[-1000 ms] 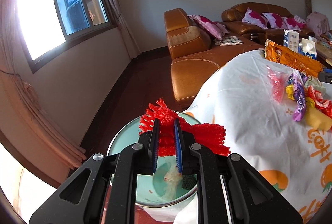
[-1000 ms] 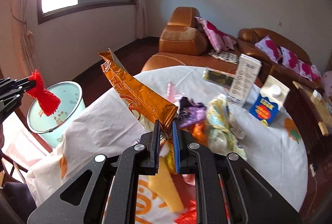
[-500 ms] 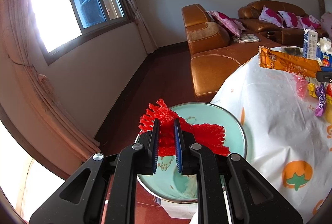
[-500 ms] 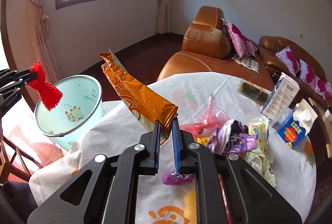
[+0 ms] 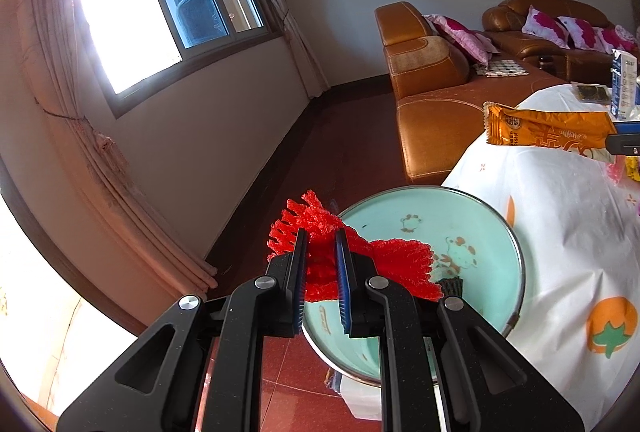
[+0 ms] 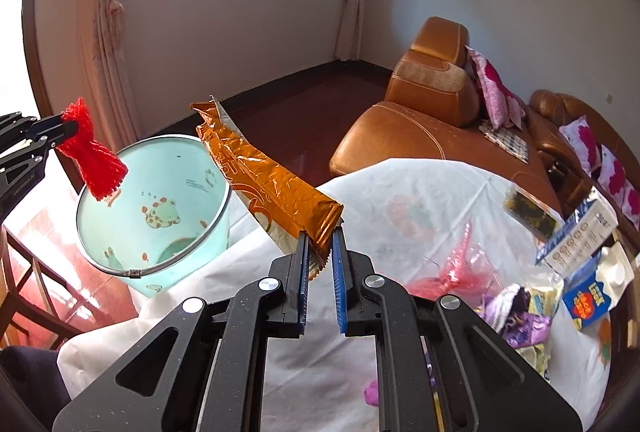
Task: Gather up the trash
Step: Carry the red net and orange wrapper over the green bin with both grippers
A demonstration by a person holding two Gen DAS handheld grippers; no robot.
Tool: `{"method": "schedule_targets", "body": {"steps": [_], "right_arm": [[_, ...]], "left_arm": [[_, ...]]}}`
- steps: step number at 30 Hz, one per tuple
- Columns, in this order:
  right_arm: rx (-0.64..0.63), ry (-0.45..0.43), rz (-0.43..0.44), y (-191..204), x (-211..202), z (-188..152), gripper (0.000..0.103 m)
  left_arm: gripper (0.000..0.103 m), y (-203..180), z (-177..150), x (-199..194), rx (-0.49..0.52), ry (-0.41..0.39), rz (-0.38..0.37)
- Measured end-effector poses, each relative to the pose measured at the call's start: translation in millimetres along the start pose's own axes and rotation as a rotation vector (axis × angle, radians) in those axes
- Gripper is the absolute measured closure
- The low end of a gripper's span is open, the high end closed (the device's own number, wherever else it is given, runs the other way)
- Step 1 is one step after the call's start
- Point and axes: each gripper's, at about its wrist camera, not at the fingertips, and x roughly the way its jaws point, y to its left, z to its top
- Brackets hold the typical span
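Here the left gripper (image 5: 320, 244), clamped on red foam netting (image 5: 400, 264), hangs over the mint bin's (image 6: 100, 256) rim, nearer than the right gripper (image 6: 320, 244), pinching an orange wrapper (image 6: 272, 188) pointing binward.

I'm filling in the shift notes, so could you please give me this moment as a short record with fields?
left gripper: shut on red foam net sleeve, over the bin's rim
right gripper: shut on long orange foil wrapper, held above the table edge
bin: pale green round bin with cartoon prints, beside the table, some scraps inside
table: white cloth with orange prints
left on table: pink and purple wrappers, milk cartons
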Motion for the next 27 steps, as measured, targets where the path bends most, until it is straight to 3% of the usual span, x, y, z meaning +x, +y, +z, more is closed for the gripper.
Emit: {"method": "schedule_targets", "body": {"steps": [10, 27], "right_arm": [[-0.06, -0.001, 0.041, 26, 16, 14, 0.091], [-0.106, 0.01, 0.075, 52, 29, 21, 0.091]], "left_arm": [[0.09, 7, -8, 2, 0.01, 0.014, 0.045], [0.09, 12, -11, 10, 0.004, 0.038, 0.058]]}}
